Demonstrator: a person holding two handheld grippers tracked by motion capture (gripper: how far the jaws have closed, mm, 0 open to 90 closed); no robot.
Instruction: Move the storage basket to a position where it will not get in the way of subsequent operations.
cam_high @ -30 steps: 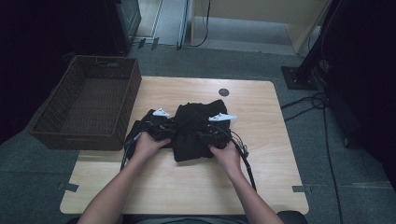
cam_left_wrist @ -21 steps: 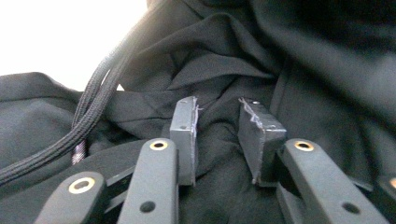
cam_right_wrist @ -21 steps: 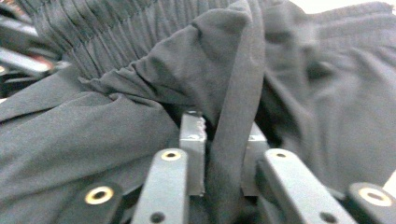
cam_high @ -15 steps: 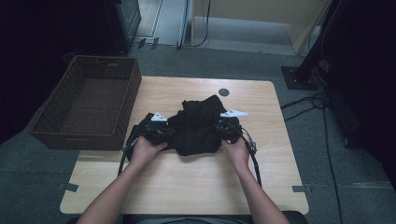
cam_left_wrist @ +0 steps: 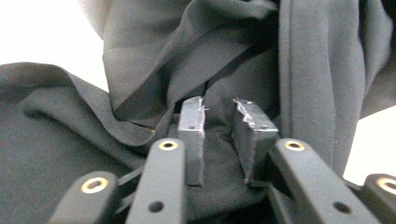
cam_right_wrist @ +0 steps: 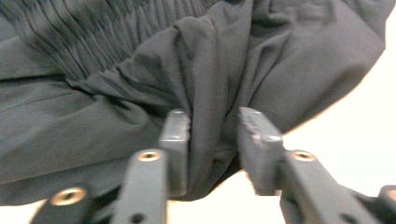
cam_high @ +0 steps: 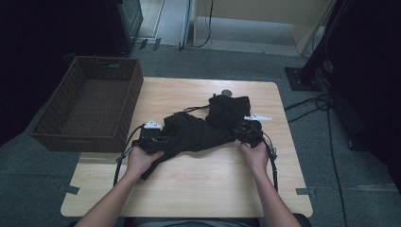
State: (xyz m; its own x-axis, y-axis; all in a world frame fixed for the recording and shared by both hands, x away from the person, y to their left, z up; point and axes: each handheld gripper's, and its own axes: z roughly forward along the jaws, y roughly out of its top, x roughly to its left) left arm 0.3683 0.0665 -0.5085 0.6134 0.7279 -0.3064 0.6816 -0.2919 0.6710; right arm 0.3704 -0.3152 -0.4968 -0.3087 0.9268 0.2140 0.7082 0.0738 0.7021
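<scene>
A black garment (cam_high: 198, 132) lies stretched across the middle of the wooden table (cam_high: 203, 184), bunched up at its right end. My left gripper (cam_high: 158, 141) is at its left end. In the left gripper view its jaws (cam_left_wrist: 219, 105) pinch a fold of the cloth (cam_left_wrist: 140, 56), and they have just been opening slightly. My right gripper (cam_high: 243, 133) is at the garment's right end. Its jaws (cam_right_wrist: 212, 119) have just been opening and stand apart around a loose fold of the cloth (cam_right_wrist: 116, 93), which hangs between them.
A dark woven basket (cam_high: 85, 142) stands on the table's left side. A small dark round disc (cam_high: 227, 93) sits near the far edge. Bare wood lies in front of the garment. Cables (cam_high: 326, 101) trail on the floor at the right.
Both hands have moved apart, the right one farther to the right. The garment, bunched between them before, is now pulled out lengthwise across the table.
</scene>
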